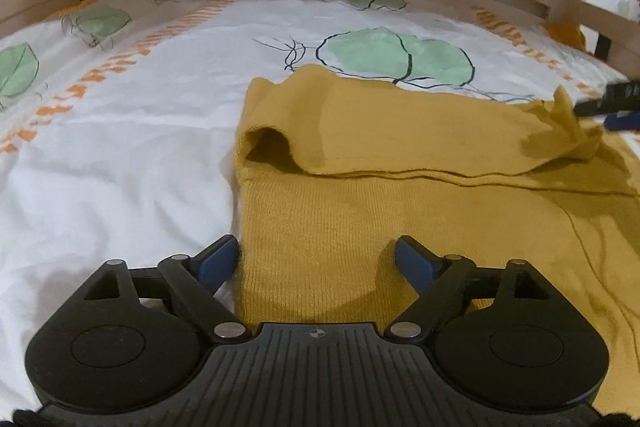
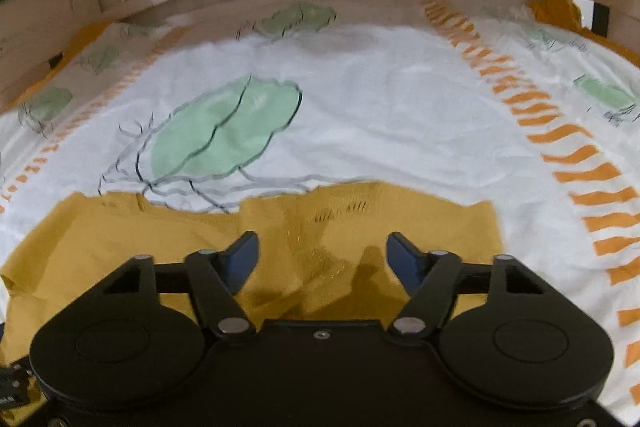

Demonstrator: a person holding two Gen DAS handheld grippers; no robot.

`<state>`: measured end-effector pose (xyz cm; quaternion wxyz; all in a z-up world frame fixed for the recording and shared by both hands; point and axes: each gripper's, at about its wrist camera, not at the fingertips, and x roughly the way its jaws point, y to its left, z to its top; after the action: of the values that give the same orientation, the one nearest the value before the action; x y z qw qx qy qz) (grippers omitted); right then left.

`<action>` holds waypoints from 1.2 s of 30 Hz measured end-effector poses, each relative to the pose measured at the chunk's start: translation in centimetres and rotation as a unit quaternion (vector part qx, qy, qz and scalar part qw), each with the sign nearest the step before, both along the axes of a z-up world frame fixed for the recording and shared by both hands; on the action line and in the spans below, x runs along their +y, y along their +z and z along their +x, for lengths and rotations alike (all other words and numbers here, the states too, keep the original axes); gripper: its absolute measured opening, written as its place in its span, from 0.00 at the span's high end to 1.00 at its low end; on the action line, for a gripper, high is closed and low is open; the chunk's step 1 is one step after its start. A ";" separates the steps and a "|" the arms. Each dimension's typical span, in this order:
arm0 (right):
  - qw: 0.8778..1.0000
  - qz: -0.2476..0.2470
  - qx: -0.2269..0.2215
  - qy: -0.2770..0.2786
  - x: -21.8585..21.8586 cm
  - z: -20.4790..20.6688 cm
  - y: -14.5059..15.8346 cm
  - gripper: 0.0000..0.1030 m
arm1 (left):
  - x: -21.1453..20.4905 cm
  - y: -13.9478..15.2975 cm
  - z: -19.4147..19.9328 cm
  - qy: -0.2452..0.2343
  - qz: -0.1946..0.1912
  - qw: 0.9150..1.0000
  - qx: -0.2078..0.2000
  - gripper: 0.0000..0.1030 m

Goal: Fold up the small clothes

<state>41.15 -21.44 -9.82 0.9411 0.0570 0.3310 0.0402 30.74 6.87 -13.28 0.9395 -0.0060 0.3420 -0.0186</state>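
While lying flat on the white bed cover (image 1: 120,187) with green leaves, yellow knit top (image 1: 400,155), far part folded over toward the near part. Left gripper (image 1: 318,261) low over its near left edge, jaws wide apart, holding nothing. Right gripper (image 2: 322,259) over its other end, jaws apart too, cloth under them, not pinched.

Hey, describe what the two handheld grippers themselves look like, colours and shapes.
Both the left gripper and right gripper are matte black, with two round housings, angled link arms on silver pivot pins, and blue fingers. The left one's centre plate is ribbed. No cables or sleeves show.
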 end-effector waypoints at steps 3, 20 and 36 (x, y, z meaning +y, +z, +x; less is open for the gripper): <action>1.000 -0.002 0.029 0.008 0.5 0.4 -0.9 0.59 | -0.4 -0.3 0.2 0.001 0.010 1.000 -0.002 0.13; 0.999 0.022 0.026 -0.020 -4.7 -4.5 -0.1 0.61 | -0.2 -0.5 0.2 0.002 0.009 1.000 -0.004 0.13; 1.000 0.002 0.005 -0.016 -4.2 -2.4 0.0 0.88 | -0.2 -0.5 0.2 0.001 0.010 1.000 -0.004 0.13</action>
<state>38.73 -25.68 -9.86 0.9397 0.0646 0.3349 0.0260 30.92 6.71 -13.81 0.9409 0.0029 0.3383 -0.0143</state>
